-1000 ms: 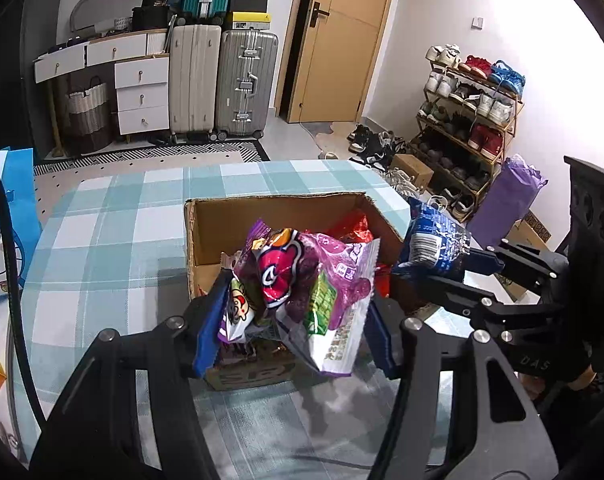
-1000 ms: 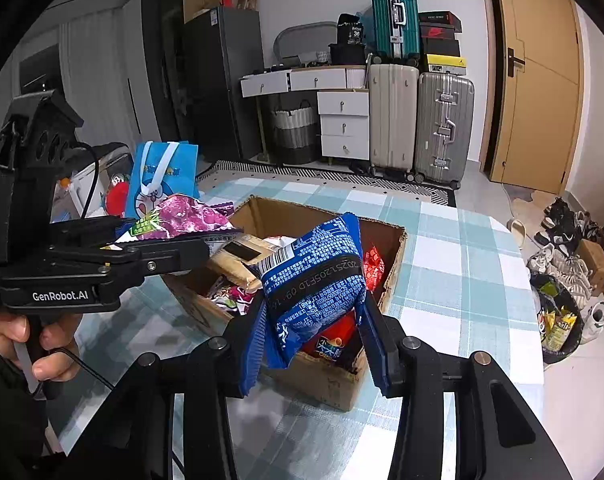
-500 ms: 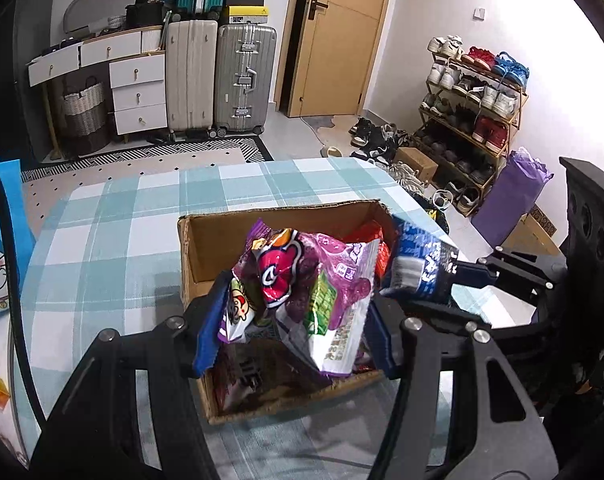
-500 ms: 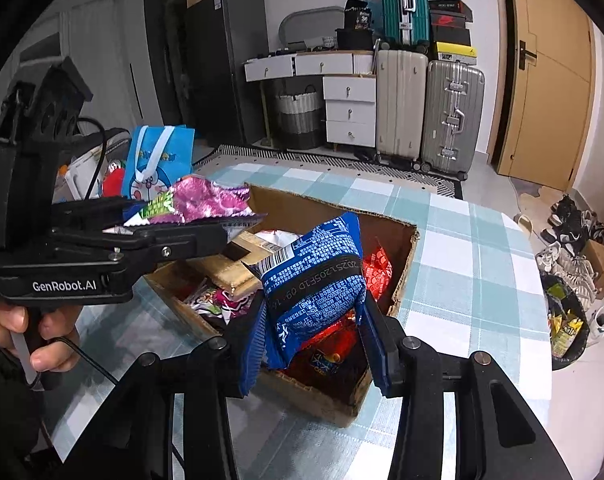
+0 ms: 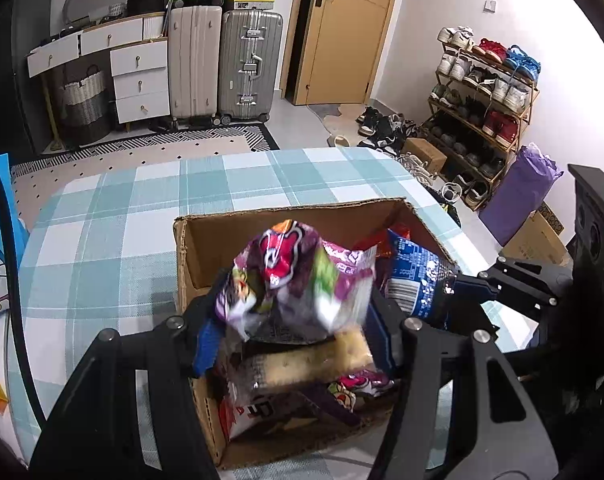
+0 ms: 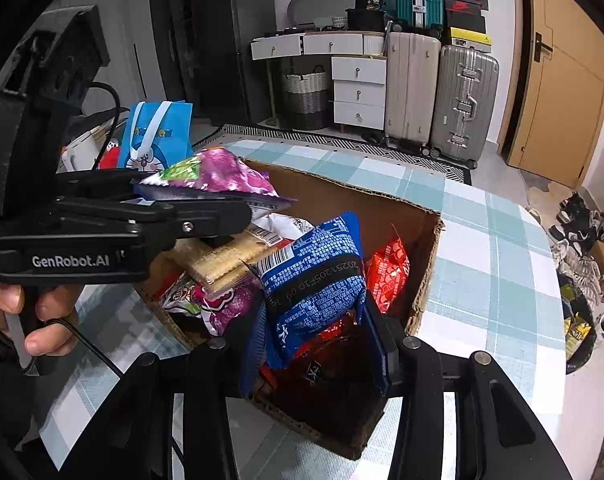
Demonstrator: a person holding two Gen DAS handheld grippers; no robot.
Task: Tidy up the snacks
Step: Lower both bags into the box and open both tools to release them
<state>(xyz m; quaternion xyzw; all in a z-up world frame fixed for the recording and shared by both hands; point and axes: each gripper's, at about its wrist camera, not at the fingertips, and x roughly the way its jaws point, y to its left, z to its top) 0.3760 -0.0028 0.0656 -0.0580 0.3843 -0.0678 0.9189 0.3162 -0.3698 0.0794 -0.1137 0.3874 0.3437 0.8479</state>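
An open cardboard box (image 5: 261, 228) (image 6: 426, 280) stands on the checked table and holds several snack packs, among them a cracker pack (image 5: 302, 364) (image 6: 229, 260) and a red bag (image 6: 388, 276). My left gripper (image 5: 293, 336) is shut on a purple snack bag (image 5: 302, 280) and holds it over the box's near-left part; the bag looks blurred. It also shows in the right wrist view (image 6: 217, 178). My right gripper (image 6: 316, 344) is shut on a blue snack bag (image 6: 318, 276) over the box's right side, also seen in the left wrist view (image 5: 418, 276).
The table has a blue-and-white checked cloth (image 5: 113, 240). A blue cartoon gift bag (image 6: 157, 136) stands at the table's left. Suitcases (image 5: 225, 64), drawers, a door and a shoe rack (image 5: 486, 92) line the room beyond.
Both grippers have moved forward and down over the box with their bags. The box now lies right under them and the purple bag is shaking or blurred.
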